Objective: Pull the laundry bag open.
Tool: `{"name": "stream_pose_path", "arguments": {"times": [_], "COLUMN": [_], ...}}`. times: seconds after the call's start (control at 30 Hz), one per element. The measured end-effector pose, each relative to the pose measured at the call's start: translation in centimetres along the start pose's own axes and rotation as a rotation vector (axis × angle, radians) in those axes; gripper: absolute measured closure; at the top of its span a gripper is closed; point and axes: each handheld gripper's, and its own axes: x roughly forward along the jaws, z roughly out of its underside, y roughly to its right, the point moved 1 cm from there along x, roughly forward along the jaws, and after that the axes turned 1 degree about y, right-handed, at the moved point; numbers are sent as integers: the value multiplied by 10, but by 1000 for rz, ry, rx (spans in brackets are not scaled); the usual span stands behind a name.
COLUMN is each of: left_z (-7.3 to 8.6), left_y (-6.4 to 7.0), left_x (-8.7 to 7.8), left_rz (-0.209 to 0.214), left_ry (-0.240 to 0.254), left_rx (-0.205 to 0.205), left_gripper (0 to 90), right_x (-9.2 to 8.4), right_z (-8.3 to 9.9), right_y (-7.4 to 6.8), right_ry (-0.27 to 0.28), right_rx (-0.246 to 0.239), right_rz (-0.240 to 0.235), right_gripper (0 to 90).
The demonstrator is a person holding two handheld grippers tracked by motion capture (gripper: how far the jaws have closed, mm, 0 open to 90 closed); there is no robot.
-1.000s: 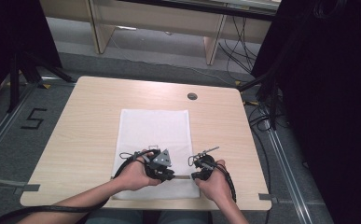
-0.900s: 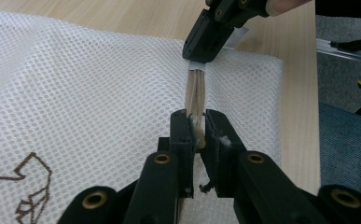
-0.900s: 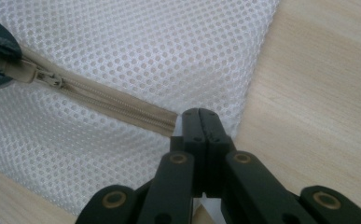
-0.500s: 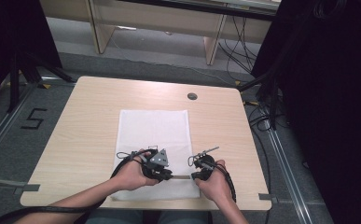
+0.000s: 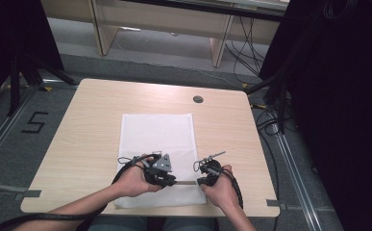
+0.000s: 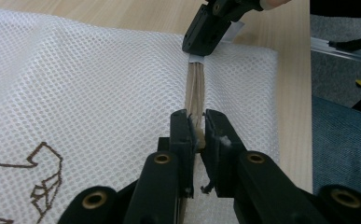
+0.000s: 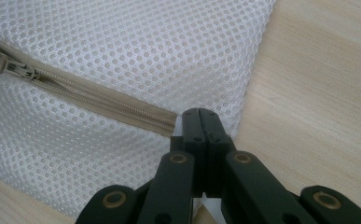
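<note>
A white mesh bag (image 5: 157,134) lies flat in the middle of the wooden table (image 5: 92,120). A beige zipper (image 5: 187,182) runs along its near edge. In the left gripper view, my left gripper (image 6: 197,133) is shut on the zipper pull, with the closed zipper (image 6: 196,88) stretching away from it. The right gripper (image 6: 201,49) holds the far end of that zipper. In the right gripper view, my right gripper (image 7: 200,122) is shut on the bag's edge where the zipper (image 7: 99,105) ends; the slider (image 7: 15,70) sits at the far left. Both hands rest close together near the table's front edge.
A round cable hole (image 5: 198,99) sits at the table's back right. A brown printed mark (image 6: 43,186) is on the mesh near the left gripper. The table's right edge (image 6: 304,93) runs close beside the bag. Dark stands and cables surround the table.
</note>
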Motion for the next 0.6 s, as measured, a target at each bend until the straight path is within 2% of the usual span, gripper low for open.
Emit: {"name": "stream_pose_path", "arguments": {"times": [0.03, 0.07, 0.33, 0.37, 0.4, 0.47, 0.53, 0.57, 0.6], "left_z": [0, 0, 4, 5, 5, 6, 6, 6, 7], "left_y": [-2, -1, -4, -4, -5, -3, -3, -4, -2], "left_x": [-2, -2, -12, -12, -13, -12, -12, -13, -13], "left_rz": [-2, -3, -9, -3, -6, 0, 0, 0, -1], "left_ry": [-8, -7, -6, 3, -6, 7, 1, -2, 9], "left_rx": [23, 5, 9, -6, 9, -12, -6, 14, -12], "left_gripper": [818, 818, 818, 818, 818, 818, 818, 818, 818], "right_x": [0, 0, 0, 0, 0, 0, 0, -2, -1], "right_z": [0, 0, 0, 0, 0, 0, 0, 0, 0], "right_y": [0, 0, 0, 0, 0, 0, 0, -2, 0], "right_ry": [0, 0, -1, -1, -3, -3, 0, -8, 4], "right_rx": [-5, -2, 3, 2, -6, 4, 7, 19, 2], "right_rz": [-2, 0, 0, 3, 1, 1, -4, -6, -4], "right_gripper": [900, 900, 900, 900, 900, 900, 900, 900, 900]}}
